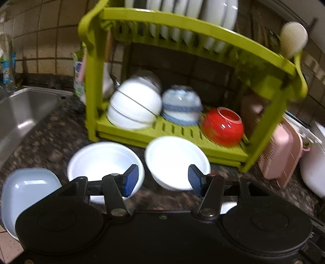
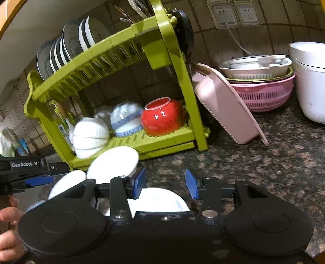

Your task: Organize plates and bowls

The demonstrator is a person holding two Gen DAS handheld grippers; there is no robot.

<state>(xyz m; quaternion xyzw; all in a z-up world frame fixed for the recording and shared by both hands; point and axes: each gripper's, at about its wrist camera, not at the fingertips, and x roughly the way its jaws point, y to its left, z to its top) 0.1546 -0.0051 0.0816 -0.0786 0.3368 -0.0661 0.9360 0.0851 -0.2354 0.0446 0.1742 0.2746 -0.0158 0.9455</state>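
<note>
A green two-tier dish rack [image 1: 195,26] [image 2: 113,54] stands on the speckled counter. Plates [image 1: 195,12] [image 2: 69,42] stand upright in its top tier. On the bottom tier lie stacked white bowls [image 1: 134,105] [image 2: 89,136], a blue-patterned bowl [image 1: 180,107] [image 2: 126,119] and a red bowl [image 1: 223,128] [image 2: 162,117], all upside down or tipped. Two white bowls [image 1: 101,162] [image 1: 174,158] sit on the counter before the rack. My left gripper [image 1: 163,179] hovers open just above them. My right gripper [image 2: 165,182] is open over a white dish [image 2: 158,199]. The left gripper [image 2: 34,179] shows at the right view's left edge.
A steel sink [image 1: 22,115] lies left of the rack. A pale blue square dish [image 1: 26,193] sits at the counter's near left. Right of the rack lean a pink tray [image 2: 225,105], stacked colanders [image 2: 262,81] and a white pot [image 2: 310,81]. A hand [image 2: 8,229] holds the left tool.
</note>
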